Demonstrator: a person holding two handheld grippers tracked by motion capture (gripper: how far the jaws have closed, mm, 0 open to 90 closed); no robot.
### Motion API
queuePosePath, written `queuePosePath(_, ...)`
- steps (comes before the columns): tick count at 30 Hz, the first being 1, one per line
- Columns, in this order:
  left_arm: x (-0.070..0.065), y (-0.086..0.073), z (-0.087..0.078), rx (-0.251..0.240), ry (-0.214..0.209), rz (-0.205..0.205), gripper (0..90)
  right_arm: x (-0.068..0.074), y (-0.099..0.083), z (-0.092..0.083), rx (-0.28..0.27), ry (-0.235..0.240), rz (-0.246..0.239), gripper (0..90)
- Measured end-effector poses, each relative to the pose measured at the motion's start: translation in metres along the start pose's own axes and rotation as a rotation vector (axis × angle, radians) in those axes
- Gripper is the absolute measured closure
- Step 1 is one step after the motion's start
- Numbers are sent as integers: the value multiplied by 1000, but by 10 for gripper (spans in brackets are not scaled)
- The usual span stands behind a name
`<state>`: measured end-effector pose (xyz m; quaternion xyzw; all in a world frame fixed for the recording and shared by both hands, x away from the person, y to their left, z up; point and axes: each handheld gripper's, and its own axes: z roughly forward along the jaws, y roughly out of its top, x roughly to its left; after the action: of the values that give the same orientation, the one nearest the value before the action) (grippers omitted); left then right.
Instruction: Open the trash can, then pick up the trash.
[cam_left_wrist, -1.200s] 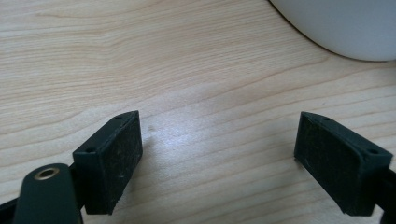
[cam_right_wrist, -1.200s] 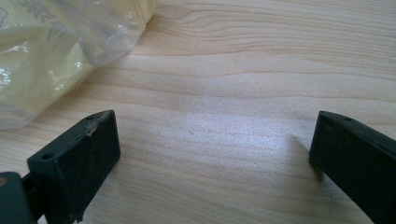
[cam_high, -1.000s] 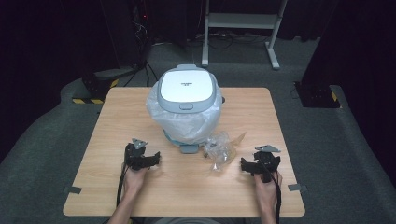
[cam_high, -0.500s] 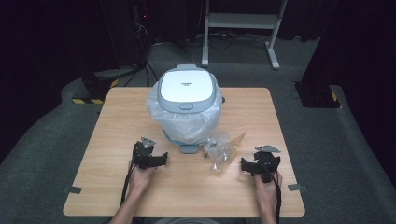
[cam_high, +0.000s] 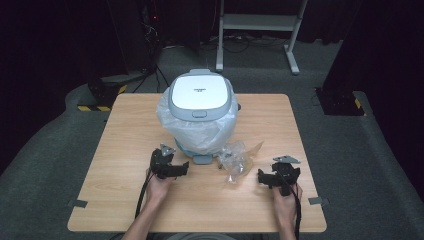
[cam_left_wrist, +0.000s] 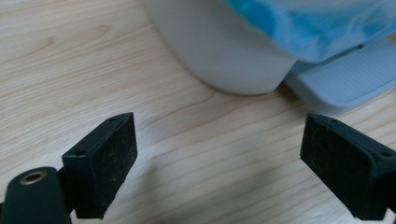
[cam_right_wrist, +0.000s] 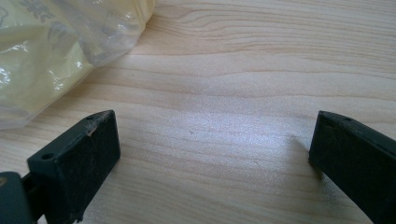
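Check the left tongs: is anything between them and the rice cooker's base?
Nothing visible. The left tongs stand open over bare table, with the rice cooker base just ahead. The loose plastic bag lies off to the right.

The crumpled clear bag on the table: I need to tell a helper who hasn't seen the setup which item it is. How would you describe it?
Start at the wooden table and find the white rice cooker wrapped in plastic at its middle. In front of it and toward the right tongs lies the crumpled clear bag. Unlike the cooker's wrap, it lies loose, low and flat on the bare wood.
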<state>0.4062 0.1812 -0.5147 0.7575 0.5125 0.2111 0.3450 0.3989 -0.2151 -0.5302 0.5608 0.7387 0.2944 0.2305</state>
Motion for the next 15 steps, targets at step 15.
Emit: queuePosePath(15,-17,16,10,-15,-47,-7,95,0,0,0,0,-1,0,14)
